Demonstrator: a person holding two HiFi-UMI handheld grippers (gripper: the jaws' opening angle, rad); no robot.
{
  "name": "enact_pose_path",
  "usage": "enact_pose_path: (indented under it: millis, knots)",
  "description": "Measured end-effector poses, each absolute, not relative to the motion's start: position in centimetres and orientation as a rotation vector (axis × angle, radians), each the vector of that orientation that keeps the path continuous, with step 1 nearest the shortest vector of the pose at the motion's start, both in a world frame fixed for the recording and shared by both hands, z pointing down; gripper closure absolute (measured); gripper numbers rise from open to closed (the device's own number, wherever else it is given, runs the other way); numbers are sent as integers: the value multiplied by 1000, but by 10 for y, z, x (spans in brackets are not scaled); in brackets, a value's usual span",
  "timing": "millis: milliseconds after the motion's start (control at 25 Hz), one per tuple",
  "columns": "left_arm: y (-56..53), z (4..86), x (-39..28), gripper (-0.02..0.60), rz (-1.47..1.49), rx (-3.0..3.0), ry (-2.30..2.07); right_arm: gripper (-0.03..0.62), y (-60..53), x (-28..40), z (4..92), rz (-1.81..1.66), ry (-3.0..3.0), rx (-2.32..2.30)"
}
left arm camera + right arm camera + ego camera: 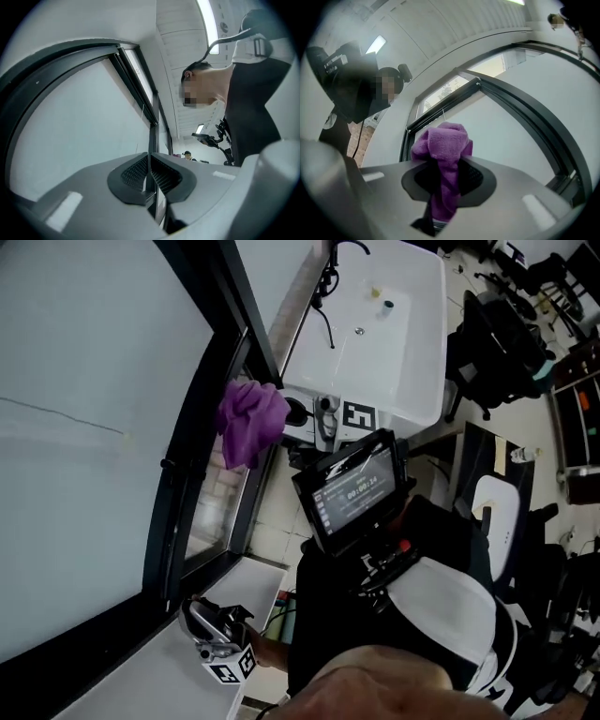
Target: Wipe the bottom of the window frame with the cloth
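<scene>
The purple cloth is bunched against the dark window frame, partway along the glass pane. My right gripper is shut on it; in the right gripper view the cloth bulges out above the jaws of the gripper, with the window frame behind. My left gripper hovers lower in the head view, over a white ledge and close to the frame. In its own view the left gripper is shut with nothing between the pads, and the frame rises ahead.
A white table with cables and small items stands beyond the cloth. A chest-mounted screen juts out in the middle. Black office chairs stand to the right. The white ledge runs below the left gripper.
</scene>
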State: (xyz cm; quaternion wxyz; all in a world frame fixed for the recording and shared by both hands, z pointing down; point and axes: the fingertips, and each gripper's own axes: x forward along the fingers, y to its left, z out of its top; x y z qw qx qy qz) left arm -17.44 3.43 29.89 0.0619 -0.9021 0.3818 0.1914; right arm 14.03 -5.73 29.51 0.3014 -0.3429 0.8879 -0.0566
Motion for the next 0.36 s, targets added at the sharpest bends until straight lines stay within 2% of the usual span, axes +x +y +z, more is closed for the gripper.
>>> enact_pose_path:
  millis: [160,360]
  knots:
    - [71,303,-200,578,602,-2718,1123,522,-23,111,302,-59,2409,-925]
    - [105,310,-219,578,648,-2722,1075,521,17,81,292,-124,2410,-908]
